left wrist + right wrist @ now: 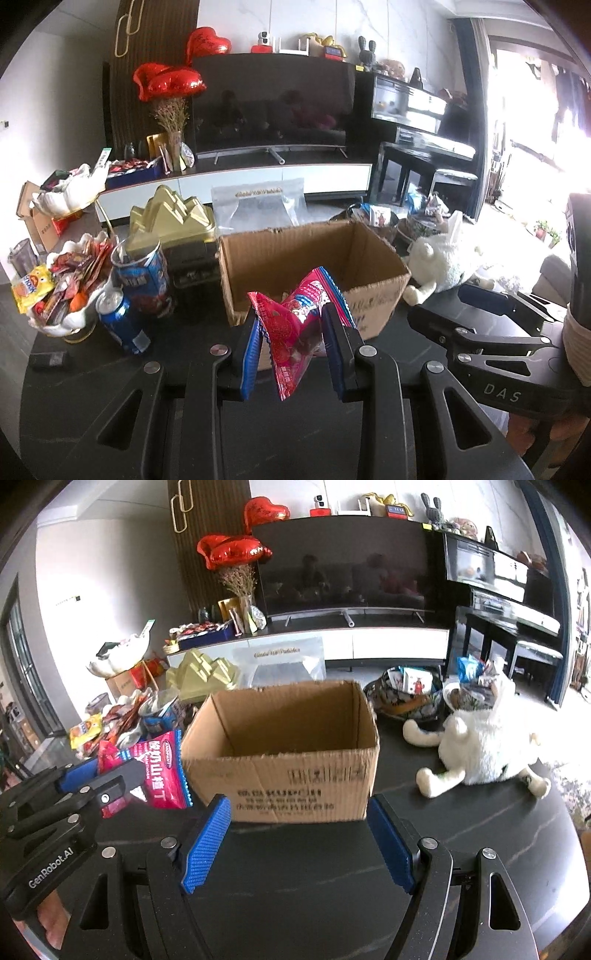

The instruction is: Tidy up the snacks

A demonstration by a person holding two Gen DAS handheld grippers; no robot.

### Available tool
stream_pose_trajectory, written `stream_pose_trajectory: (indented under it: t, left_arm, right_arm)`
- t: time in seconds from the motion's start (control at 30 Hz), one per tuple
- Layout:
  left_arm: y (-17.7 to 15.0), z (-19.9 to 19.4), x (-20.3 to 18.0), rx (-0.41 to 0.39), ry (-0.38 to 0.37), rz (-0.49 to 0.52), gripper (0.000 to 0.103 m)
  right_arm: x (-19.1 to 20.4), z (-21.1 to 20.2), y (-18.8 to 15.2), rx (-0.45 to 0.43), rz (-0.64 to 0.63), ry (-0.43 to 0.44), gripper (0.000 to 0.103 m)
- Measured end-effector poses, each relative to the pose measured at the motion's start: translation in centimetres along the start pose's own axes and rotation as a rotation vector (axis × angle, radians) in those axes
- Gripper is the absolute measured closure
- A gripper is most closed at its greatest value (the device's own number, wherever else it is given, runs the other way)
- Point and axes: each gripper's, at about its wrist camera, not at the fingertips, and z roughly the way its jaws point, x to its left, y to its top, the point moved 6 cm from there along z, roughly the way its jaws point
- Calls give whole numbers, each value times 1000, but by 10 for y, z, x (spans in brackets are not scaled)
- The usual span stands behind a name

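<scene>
Risk lay at the left gripper (291,332), clamped on a crumpled red snack packet (295,325) short of the cardboard box (280,753) rim: early release would drop it on the table (295,867); right gripper (299,842) stood apart, empty.

A large dark television (343,565) is set on a low white cabinet (369,642) at twelve o'clock, against a pale marble wall (369,22). A black piano (417,122) is seen at two o'clock; strong daylight is admitted through a window (535,110) at three o'clock.

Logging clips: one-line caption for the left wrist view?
Left gripper holds a red snack packet just short of the open cardboard box.
</scene>
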Motion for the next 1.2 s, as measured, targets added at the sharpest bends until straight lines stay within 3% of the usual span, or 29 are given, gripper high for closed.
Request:
stream_pose_trajectory:
  t: [0.6, 0.67, 0.73, 0.9, 1.2]
  left_arm:
    - [48, 69, 14, 57, -12, -12, 69]
    - [48, 73, 14, 63, 12, -1, 61]
    - [47, 70, 17, 53, 27, -15, 39]
    - [42, 53, 18, 24, 63, -11, 38]
    - [18, 1, 21, -28, 123, -33, 27]
  right_arm:
    - [-13, 41, 56, -28, -18, -49, 26]
    - [-15, 44, 58, -30, -15, -65, 26]
    - [-19, 45, 60, -27, -8, -72, 26]
    - [-19, 41, 54, -24, -4, -66, 26]
    - [-4, 1, 32, -58, -30, -45, 26]
